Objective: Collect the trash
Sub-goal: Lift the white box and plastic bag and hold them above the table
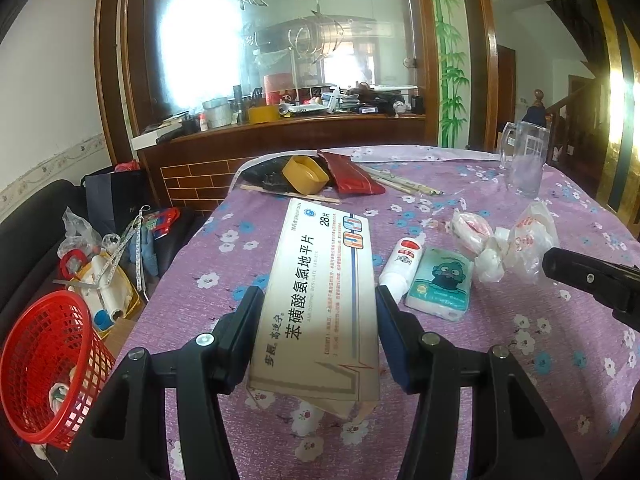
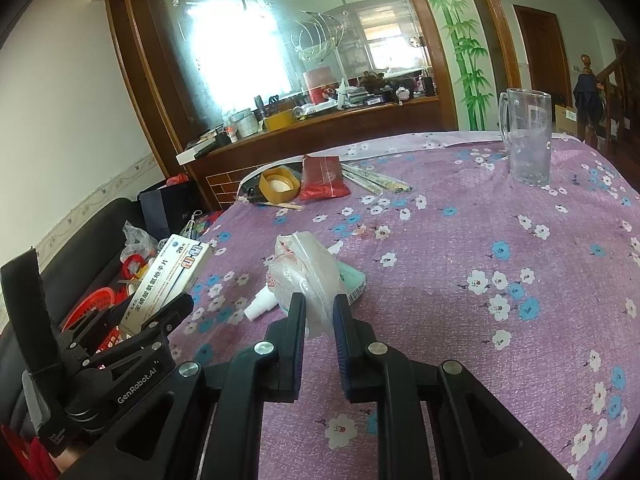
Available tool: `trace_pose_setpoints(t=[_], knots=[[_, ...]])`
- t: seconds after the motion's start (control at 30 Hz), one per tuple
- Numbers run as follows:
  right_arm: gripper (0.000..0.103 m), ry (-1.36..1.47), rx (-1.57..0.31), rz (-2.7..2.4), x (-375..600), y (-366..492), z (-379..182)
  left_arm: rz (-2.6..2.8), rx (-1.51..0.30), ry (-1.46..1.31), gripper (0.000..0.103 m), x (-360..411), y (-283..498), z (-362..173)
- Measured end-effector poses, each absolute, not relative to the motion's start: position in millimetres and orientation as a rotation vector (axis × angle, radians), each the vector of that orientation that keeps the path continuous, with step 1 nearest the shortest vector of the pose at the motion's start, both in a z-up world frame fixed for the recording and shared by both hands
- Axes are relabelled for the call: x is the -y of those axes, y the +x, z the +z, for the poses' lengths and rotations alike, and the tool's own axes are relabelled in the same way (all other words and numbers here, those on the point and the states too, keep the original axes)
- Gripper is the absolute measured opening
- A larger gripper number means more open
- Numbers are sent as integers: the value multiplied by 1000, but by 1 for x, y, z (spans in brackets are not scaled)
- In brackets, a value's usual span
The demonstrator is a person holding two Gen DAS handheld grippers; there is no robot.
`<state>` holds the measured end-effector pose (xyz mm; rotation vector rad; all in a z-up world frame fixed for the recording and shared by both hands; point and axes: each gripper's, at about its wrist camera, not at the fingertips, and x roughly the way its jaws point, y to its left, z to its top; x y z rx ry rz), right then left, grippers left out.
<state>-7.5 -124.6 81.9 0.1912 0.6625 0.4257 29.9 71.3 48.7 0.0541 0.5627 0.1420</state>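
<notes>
Tabletop: we see a tabletop (image 2: pixel 500 216) under a purple cloth printed with white and blue flowers, running back toward a wooden-framed glass partition (image 1: pixel 280 40).
Room: past the glass we see a cluttered wooden ledge; a painted bamboo strip (image 1: pixel 450 52) runs beside the frame, and a dark sofa sits left of the tabletop.
Far end of tabletop: we find a yellow box (image 1: pixel 306 175), a red packet (image 1: pixel 352 176) touching it, and wrapped chopsticks (image 2: pixel 376 178) just beside the packet.
Glass mug: it stands upright near the far right edge (image 2: pixel 526 136), well apart from the rest.
Red basket: it sits off the left edge of the tabletop (image 1: pixel 48 360), lower than the cloth, with something pale inside.
Left tongs: our left tongs (image 1: pixel 318 300) are clamped on a long medicine box (image 1: pixel 320 280), one finger on each long side, and the box is lifted and tilted above the cloth near the left edge.
Right tongs: our right tongs (image 2: pixel 320 306) stand narrow, pinching a crumpled plastic bag (image 2: pixel 308 268) near the middle of the tabletop.
Beside the bag: a tissue pack (image 1: pixel 440 282) and a small white bottle (image 1: pixel 400 266) lie touching each other, the bag against the pack.
</notes>
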Motion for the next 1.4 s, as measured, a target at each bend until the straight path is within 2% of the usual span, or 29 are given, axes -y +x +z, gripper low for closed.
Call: trace_pose_setpoints(t=[1.4], knots=[[16,160,-646,460,113,-14,83,183,-541,77,55,-76,27,53]])
